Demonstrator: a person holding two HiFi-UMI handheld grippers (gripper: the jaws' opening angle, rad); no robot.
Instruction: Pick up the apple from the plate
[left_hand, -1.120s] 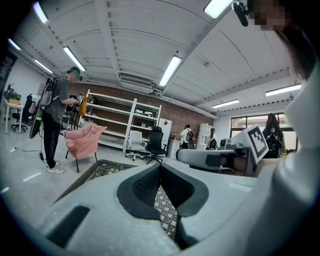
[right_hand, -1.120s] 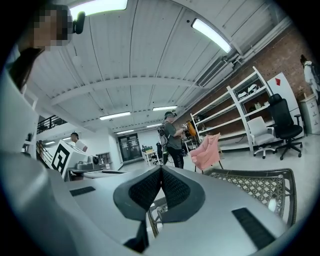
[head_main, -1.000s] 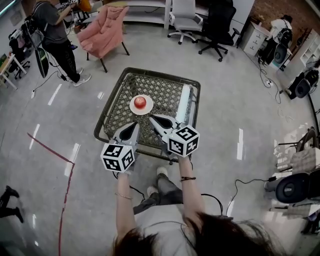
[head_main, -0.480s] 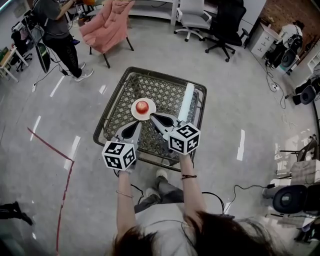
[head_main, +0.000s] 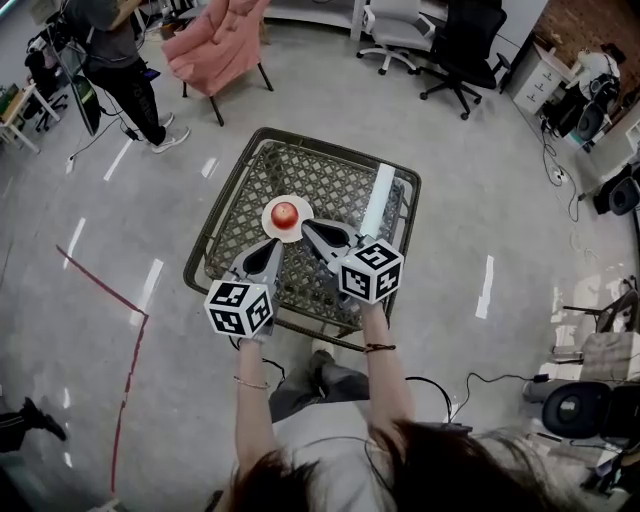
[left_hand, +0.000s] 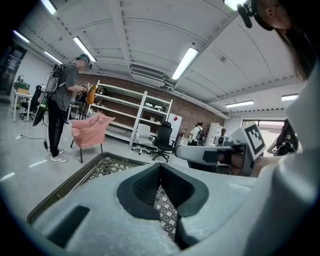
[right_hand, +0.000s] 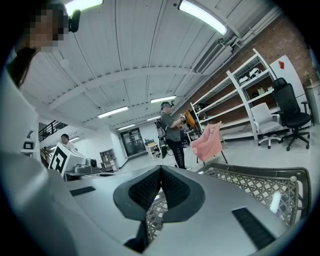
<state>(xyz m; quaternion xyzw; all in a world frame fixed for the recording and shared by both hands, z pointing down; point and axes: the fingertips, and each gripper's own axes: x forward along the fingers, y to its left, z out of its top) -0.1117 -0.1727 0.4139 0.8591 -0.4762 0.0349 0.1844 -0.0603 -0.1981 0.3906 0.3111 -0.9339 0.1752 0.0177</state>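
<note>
A red apple (head_main: 285, 212) rests on a small white plate (head_main: 270, 222) near the middle of a low lattice-top table (head_main: 215, 215). In the head view my left gripper (head_main: 275, 243) points at the plate from just short of its near rim, jaws shut and empty. Close beside the plate's near right rim is my right gripper (head_main: 306, 226), its tips also together and empty. The left gripper view shows the shut left gripper (left_hand: 160, 165) over lattice, and the right gripper view shows the shut right gripper (right_hand: 161, 168). Neither view shows the apple.
A white tube (head_main: 379, 197) lies along the table's right side, near my right gripper. A pink armchair (head_main: 215, 45) and a standing person (head_main: 110, 60) are beyond the table's far left. Office chairs (head_main: 460, 50) stand at the back right. Cables lie on the floor.
Both grippers have moved forward over the table toward the plate and a little lower. Their tips are now closer to the apple. The jaws have stayed shut.
</note>
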